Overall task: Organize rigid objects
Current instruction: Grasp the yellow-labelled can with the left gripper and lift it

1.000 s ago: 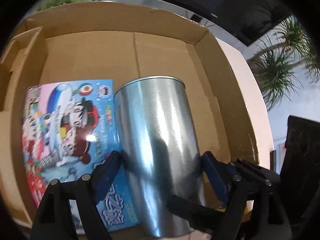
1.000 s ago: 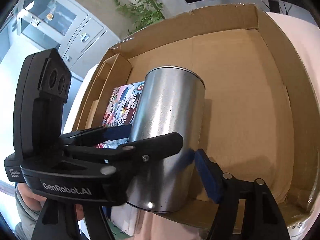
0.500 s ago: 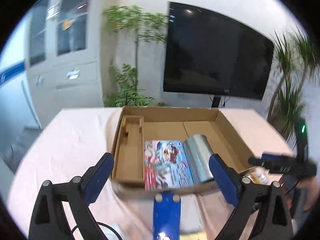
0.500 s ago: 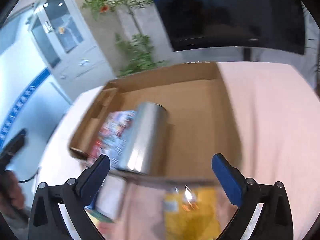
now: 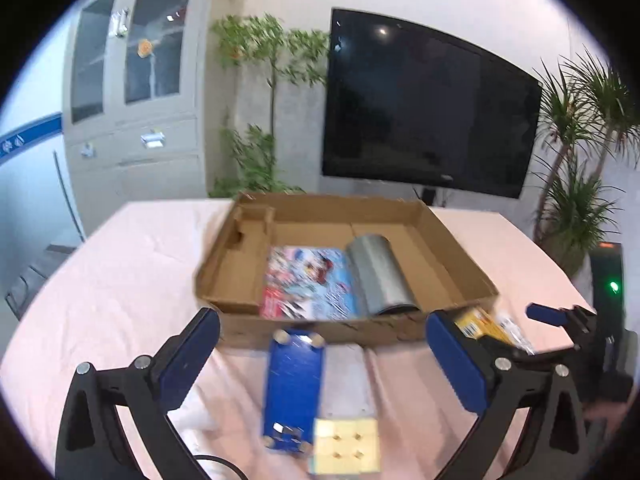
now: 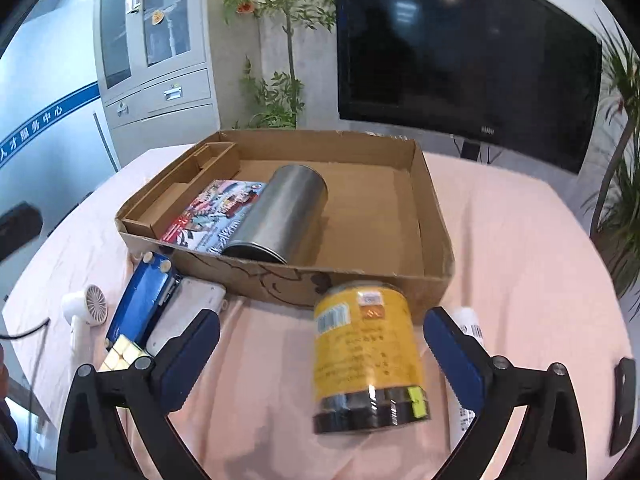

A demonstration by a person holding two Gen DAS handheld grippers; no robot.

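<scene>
Wall stripe reads "人才服务中心"; both hand-held grippers spread, empty; jar label blurred.

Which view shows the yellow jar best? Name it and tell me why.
The right wrist view. There the yellow jar lies on its side in full, label and black lid showing, between the open right gripper fingers. The left wrist view shows only a blurred yellow sliver behind a finger of the left gripper.

Black TV on wall; grey cabinet left; leafy plants between; pink tablecloth.
</scene>
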